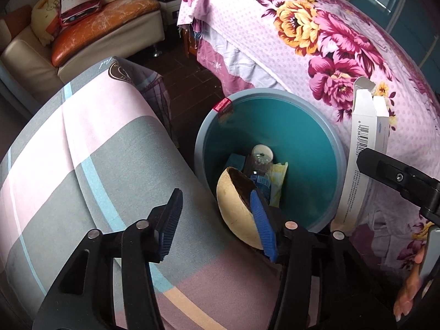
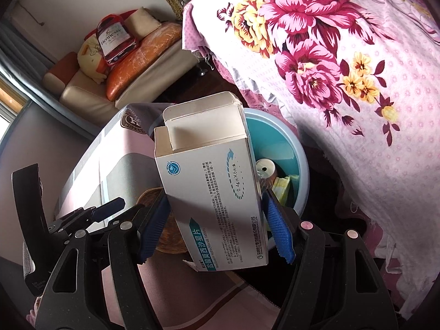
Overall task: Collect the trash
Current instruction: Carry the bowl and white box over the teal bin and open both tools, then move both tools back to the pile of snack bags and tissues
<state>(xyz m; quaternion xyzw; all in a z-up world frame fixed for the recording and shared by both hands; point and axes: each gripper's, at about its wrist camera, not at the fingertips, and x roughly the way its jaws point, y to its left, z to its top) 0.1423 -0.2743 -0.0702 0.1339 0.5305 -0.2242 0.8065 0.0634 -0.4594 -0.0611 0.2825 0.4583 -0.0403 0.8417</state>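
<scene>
A round teal bin (image 1: 291, 129) stands on the floor between a bed and a plaid-covered seat. Inside lie a clear plastic bottle (image 1: 260, 165), a yellow wrapper (image 1: 279, 173) and a small teal box (image 1: 236, 161). My left gripper (image 1: 216, 194) is open above the bin's near rim. A half coconut shell (image 1: 233, 209), tan outside and dark inside, lies against its right-hand pad; the other pad stands apart from it. My right gripper (image 2: 217, 196) is shut on a white medicine box (image 2: 211, 181) with open end flaps, held over the bin (image 2: 298, 162). The medicine box (image 1: 367, 134) also shows at the right of the left wrist view.
A bed with a pink floral cover (image 1: 316, 41) rises right of the bin. The plaid-covered seat (image 1: 90, 151) fills the left. A cream sofa (image 1: 90, 41) with cushions stands at the back, across dark floor (image 1: 192, 74). A person's hand (image 1: 407, 288) shows at the lower right.
</scene>
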